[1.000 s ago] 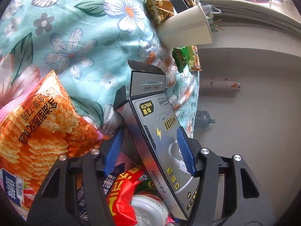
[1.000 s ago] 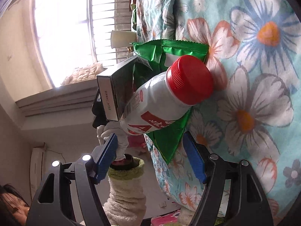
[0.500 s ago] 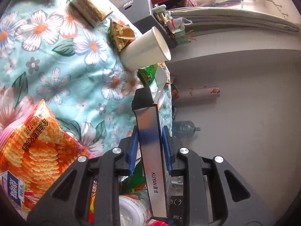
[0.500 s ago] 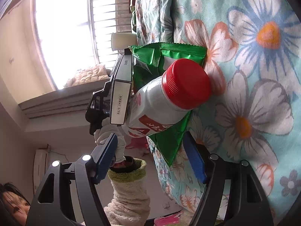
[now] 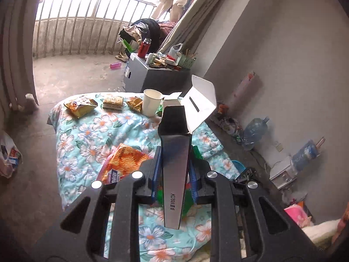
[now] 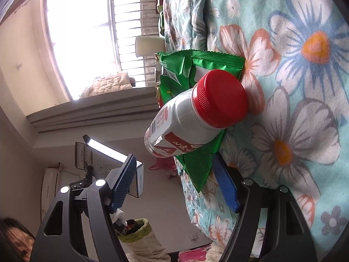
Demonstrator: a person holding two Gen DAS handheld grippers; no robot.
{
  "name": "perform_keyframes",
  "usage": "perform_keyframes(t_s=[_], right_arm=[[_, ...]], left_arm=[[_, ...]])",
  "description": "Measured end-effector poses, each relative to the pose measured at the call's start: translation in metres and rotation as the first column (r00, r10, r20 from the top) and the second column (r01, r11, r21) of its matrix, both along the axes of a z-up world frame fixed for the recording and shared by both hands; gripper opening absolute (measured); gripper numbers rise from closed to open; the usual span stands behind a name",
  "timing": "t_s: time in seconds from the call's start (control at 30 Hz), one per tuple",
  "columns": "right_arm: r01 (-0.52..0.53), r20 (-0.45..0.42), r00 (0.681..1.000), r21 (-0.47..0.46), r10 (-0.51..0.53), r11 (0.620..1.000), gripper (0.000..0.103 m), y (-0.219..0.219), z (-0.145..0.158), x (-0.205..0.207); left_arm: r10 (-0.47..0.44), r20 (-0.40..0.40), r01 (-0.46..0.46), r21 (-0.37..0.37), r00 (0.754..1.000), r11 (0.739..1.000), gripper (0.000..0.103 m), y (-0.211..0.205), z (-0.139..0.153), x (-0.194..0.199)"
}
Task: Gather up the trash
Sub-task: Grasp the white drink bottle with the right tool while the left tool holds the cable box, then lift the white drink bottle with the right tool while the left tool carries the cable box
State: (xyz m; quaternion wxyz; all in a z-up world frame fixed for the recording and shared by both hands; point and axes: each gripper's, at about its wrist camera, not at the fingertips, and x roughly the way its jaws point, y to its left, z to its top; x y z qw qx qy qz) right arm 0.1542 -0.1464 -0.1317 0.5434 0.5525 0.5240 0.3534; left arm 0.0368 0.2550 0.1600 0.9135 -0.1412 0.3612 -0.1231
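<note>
Left gripper (image 5: 173, 175) clamped on slim box (image 5: 175, 174), long axis pointing forward, right gripper (image 6: 174, 182) open

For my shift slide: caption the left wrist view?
Left gripper shut on an open-flapped box, above the floral bed.

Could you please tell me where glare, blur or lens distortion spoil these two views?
Left wrist view: the railed window blows out to white, straight walls bow with the fisheye, while the box in the left gripper stays sharp. Right wrist view: the window is overexposed, and the red-capped bottle looks crisp.
</note>
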Motion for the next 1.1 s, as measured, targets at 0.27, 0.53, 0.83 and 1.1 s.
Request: perform_keyframes(t_s=[0.27, 0.53, 0.83, 1.1], right_arm=[[0.028, -0.002, 1.0, -0.041, -0.028, 0.999, 0.07, 0.0, 0.003, -0.005], [0.159, -0.009, 0.987, -0.105, -0.161, 0.982, 0.07, -0.024, 0.014, -0.013], [0.217, -0.06, 0.973, -0.115, -0.225, 0.969, 0.069, -0.021, 0.009, -0.012], [0.241, -0.094, 0.962, -0.146, -0.256, 0.959, 0.05, -0.018, -0.004, -0.014]], left_arm=[[-0.072, -0.208, 0.111, 0.182, 0.975, 0.977, 0.022, -0.047, -0.083, -0.02], [-0.027, -0.169, 0.051, 0.134, 0.985, 0.99, 0.023, -0.054, -0.123, 0.01], [0.01, -0.195, -0.005, 0.024, 0.981, 1.0, 0.023, -0.032, -0.147, 0.025], [0.03, -0.134, -0.033, -0.022, 0.99, 0.999, 0.022, -0.024, -0.143, 0.005]])
